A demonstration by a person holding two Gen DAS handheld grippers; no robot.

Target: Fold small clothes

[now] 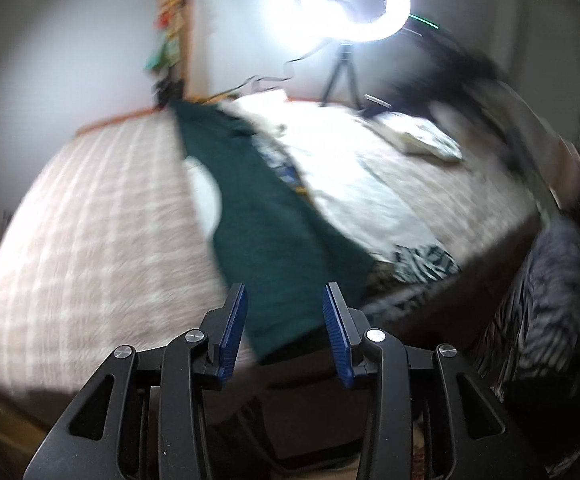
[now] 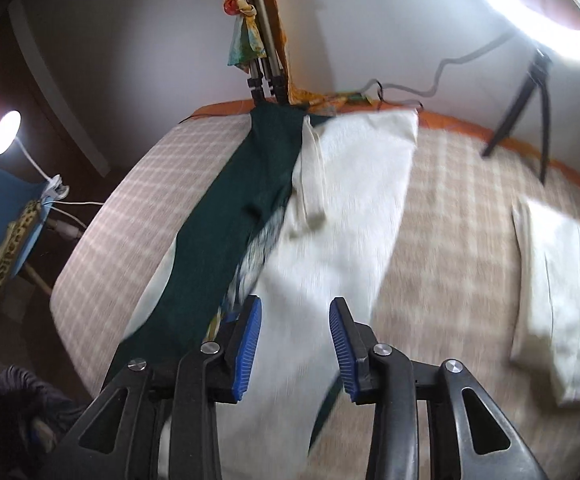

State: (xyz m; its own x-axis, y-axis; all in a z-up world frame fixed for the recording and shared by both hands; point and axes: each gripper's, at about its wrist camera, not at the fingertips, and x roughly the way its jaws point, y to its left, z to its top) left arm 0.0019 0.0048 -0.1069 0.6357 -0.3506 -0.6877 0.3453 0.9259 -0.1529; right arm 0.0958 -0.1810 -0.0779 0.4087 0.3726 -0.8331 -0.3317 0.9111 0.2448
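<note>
Right wrist view: one folded white cloth lies near the bed's right edge; the green garment and white garment lie unfolded; both the left hand-held gripper and right hand-held gripper are spread, empty.

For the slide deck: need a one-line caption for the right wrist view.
Open right gripper above a white garment overlapped by a dark green one on the checked bed.

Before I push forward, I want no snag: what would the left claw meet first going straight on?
Most likely the dark green garment, which lies directly between and beyond the open left claw on the checked bedcover. Motion blur leaves depth uncertain.
</note>
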